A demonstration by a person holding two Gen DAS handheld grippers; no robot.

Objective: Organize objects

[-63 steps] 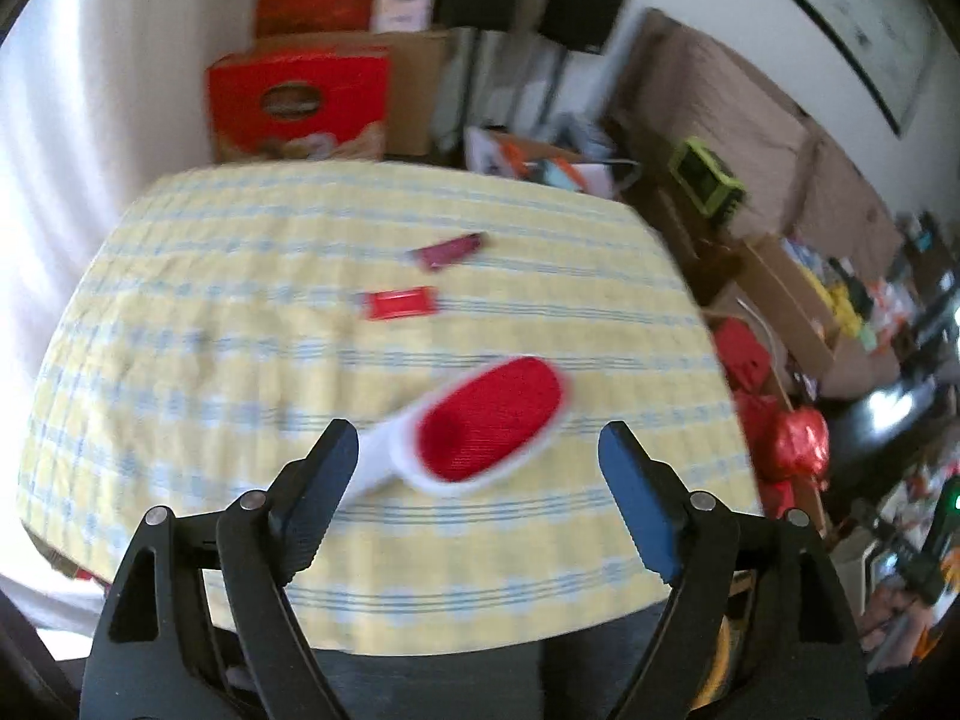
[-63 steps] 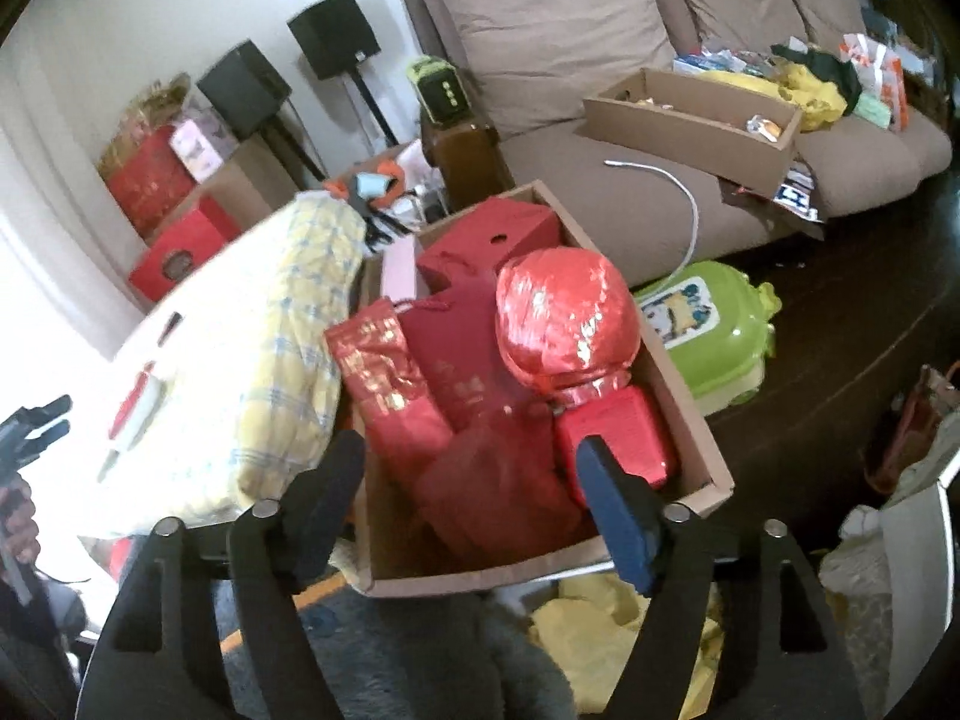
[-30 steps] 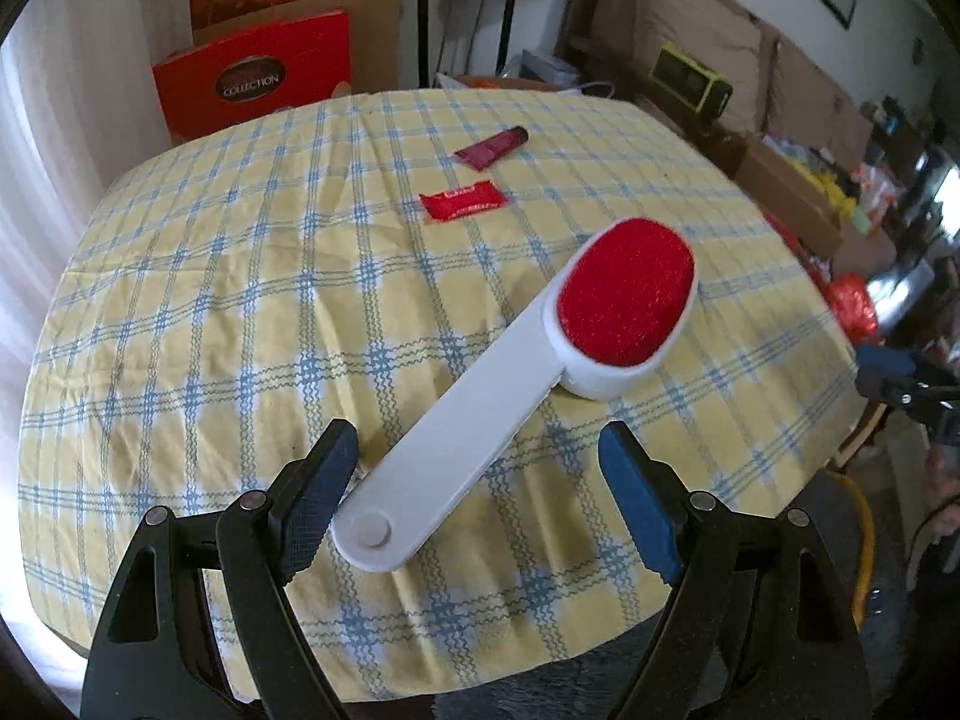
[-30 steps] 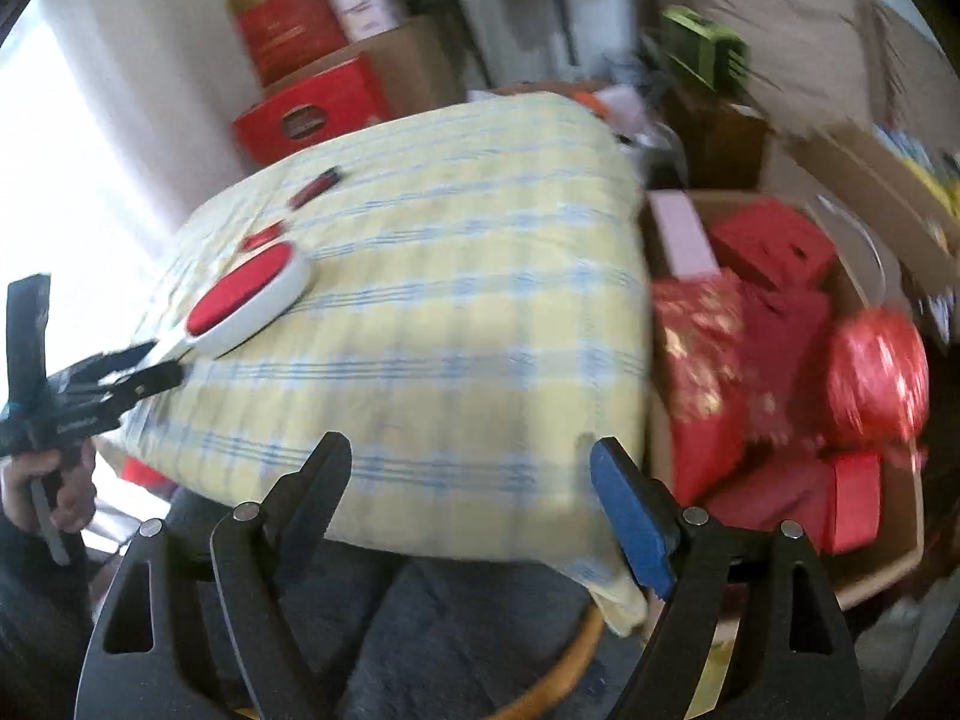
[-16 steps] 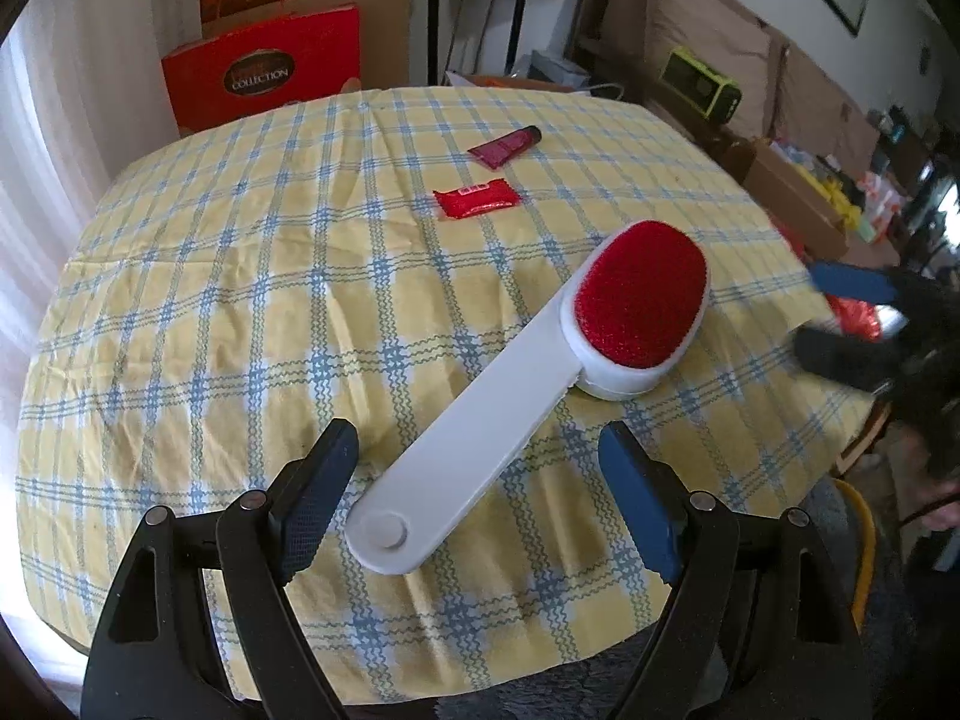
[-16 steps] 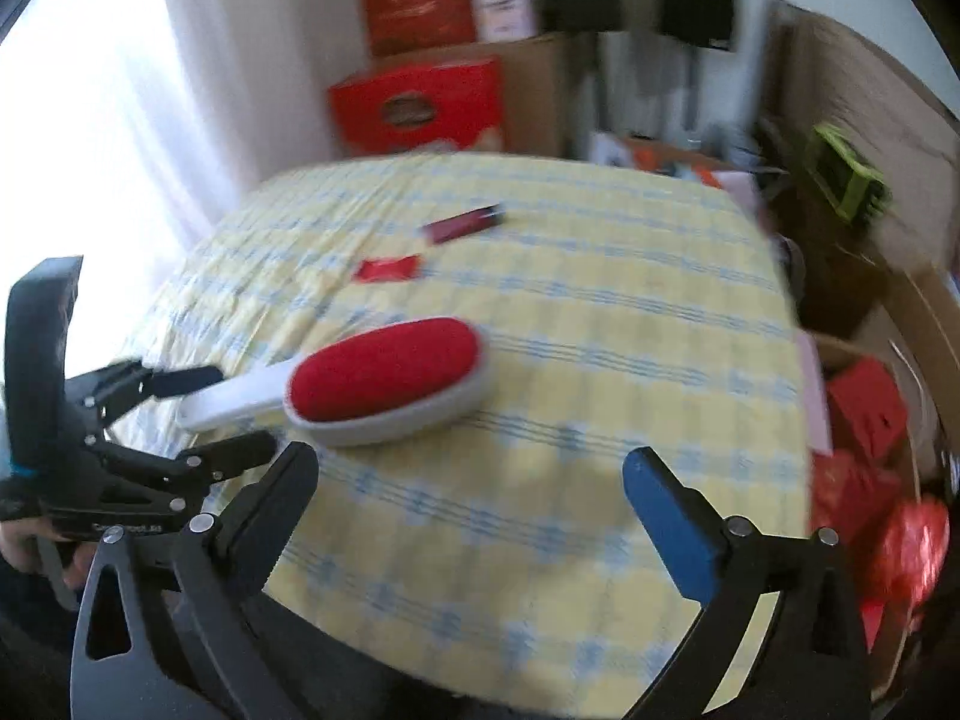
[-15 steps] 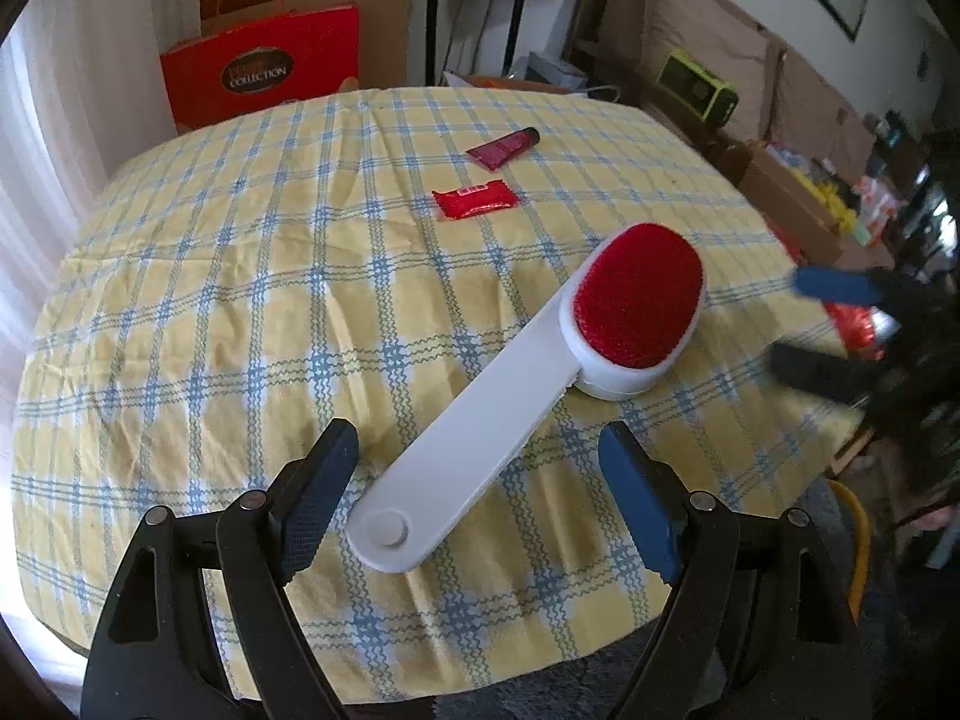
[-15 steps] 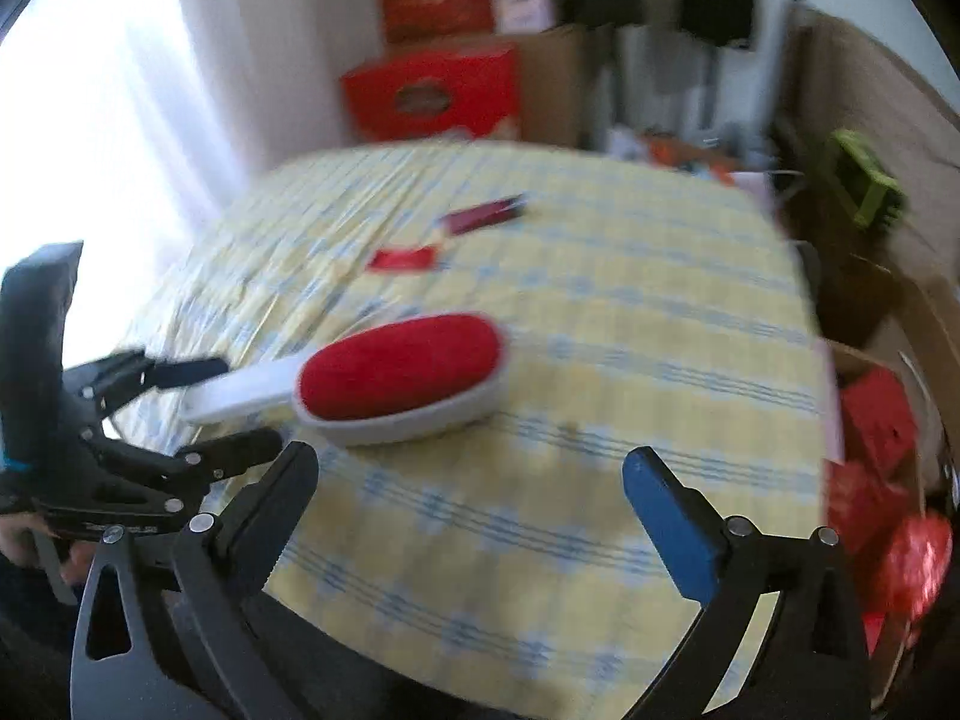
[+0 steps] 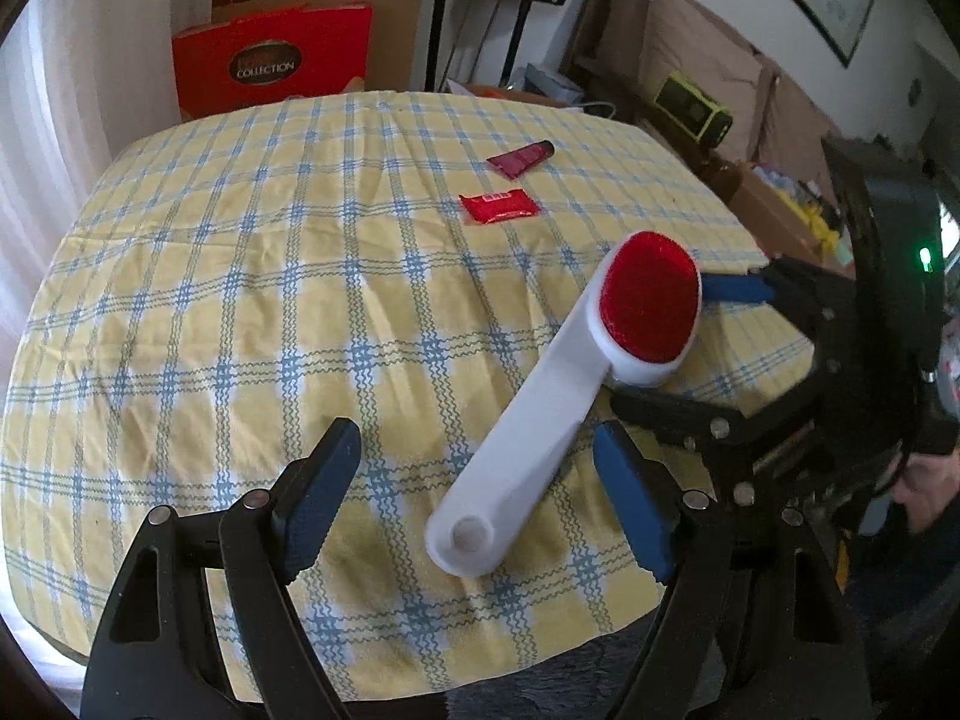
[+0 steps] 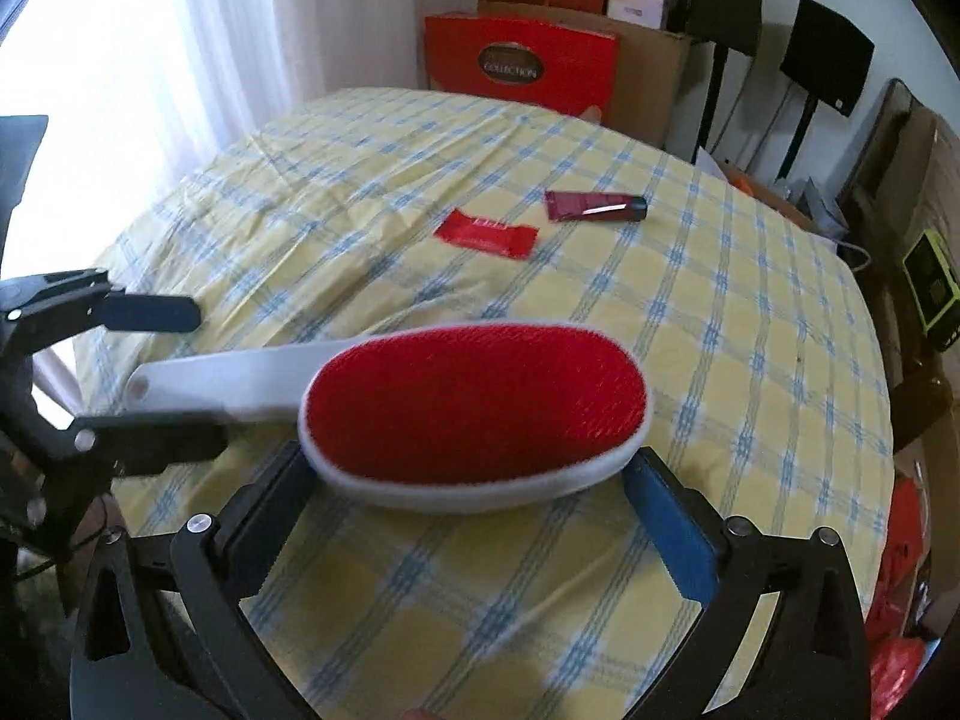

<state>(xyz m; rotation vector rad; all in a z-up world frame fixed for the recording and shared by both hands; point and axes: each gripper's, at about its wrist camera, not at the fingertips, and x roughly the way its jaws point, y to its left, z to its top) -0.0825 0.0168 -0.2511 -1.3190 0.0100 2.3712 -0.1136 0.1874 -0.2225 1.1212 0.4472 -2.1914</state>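
The right gripper (image 10: pixel 474 510) stands wide, its 2 jaws bracketing the red oval head of the lint brush (image 10: pixel 468 402) without visibly pressing on it; in the left wrist view one blue pad shows just past the head and the dark jaw sits below it. The left gripper (image 9: pixel 480 501) is also spread, its jaws drawing in slightly, with the white handle end lying between them and clear space on both sides.

The lint brush lies flat on the yellow checked tablecloth (image 9: pixel 210 300), near the table's front edge. Its long axis runs from the handle tip at the left gripper diagonally out to the head at the right gripper, so each hand covers 1 end. The right hand seems nearer to a grasp, since the head already fills most of its span.

Beyond the brush's head, well apart from it, lie a red packet (image 9: pixel 498 207) and, further still, a dark red tube (image 9: pixel 521 156). Past the table's far edge stands a red box (image 9: pixel 270 57).
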